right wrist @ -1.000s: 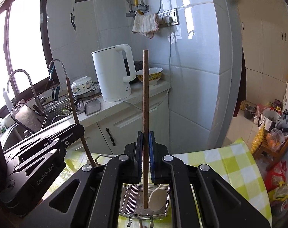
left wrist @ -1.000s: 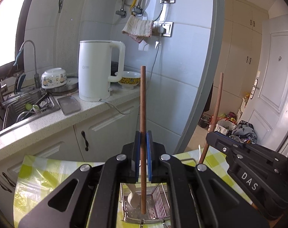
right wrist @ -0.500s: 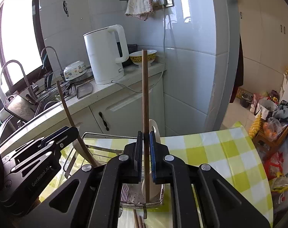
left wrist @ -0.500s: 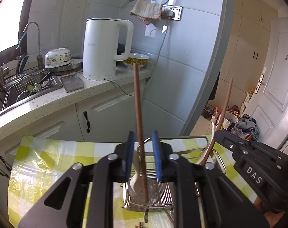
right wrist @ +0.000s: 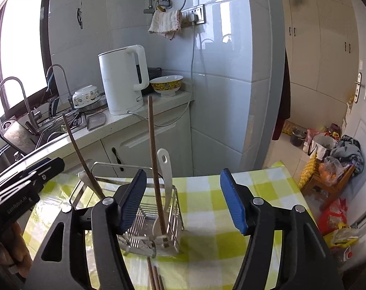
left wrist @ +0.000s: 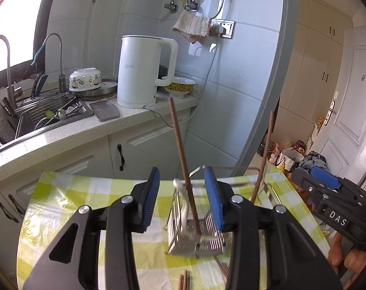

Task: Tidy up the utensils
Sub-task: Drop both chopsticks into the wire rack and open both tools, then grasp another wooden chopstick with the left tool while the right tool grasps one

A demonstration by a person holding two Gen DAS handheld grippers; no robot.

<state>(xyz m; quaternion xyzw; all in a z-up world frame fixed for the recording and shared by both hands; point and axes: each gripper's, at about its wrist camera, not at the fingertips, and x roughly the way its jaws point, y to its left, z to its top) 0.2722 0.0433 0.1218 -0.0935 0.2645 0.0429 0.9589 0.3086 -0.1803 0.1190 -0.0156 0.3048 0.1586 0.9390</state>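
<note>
A wire utensil rack point(left wrist: 195, 236) point(right wrist: 156, 227) stands on the yellow checked tablecloth point(left wrist: 69, 195). Two brown chopsticks lean in it: one point(left wrist: 183, 166) point(right wrist: 82, 159) in the left part, the other point(left wrist: 261, 166) point(right wrist: 155, 166) in the right part beside a white spoon point(right wrist: 167, 181); another white spoon point(left wrist: 183, 203) stands by the first. My left gripper point(left wrist: 181, 199) is open and empty, jaws either side of its chopstick. My right gripper point(right wrist: 183, 200) is open and empty, just above the rack. More chopsticks point(right wrist: 154, 278) lie on the cloth in front.
Behind the table is a counter with a white kettle point(left wrist: 142, 70), a yellow bowl point(left wrist: 179, 88), a sink with dishes point(left wrist: 50, 116) and taps. A tiled wall corner point(right wrist: 262, 96) stands to the right. Bags and clutter point(right wrist: 332, 154) lie on the floor.
Both grippers have opened wide and let go of their chopsticks, which now lean in the rack. Both have drawn back and tilted down a little.
</note>
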